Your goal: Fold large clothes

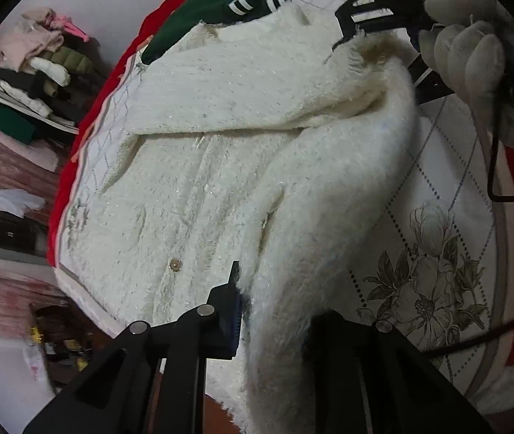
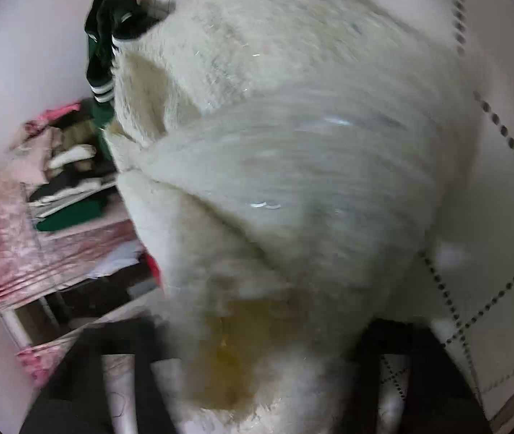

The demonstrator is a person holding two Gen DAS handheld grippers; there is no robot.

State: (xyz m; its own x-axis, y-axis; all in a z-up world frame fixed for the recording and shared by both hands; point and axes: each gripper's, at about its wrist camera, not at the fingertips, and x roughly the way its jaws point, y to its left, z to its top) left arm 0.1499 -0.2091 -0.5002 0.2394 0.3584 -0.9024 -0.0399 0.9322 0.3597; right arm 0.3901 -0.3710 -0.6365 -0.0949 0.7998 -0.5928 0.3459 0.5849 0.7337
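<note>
On the bed's quilted cover [image 1: 448, 188] we have the fluffy white cardigan [image 1: 192, 188] spread front-up, its body lying mostly flat and one side panel raised in a long ridge between our two grippers. Our left gripper [image 1: 275, 311] has its jaws closed on the near edge of that raised panel, and our right gripper [image 1: 351, 34], held in a gloved hand [image 1: 466, 50], pinches the far end of the same edge near the collar. From the right wrist view the right gripper's jaws are blurred and buried in fleece, yet they seem clamped on it. We judge the fold barely begun: one sleeve already lies crosswise over the chest, the lifted side has yet to be laid over the middle, and the lengthwise folds remain. Room is modest: a green striped garment [image 1: 221, 11] touches the cardigan's top edge, the red blanket [image 1: 76, 166] marks the bed's left border close to the sweater, while the floral stretch of cover on our right lies open for movement
</note>
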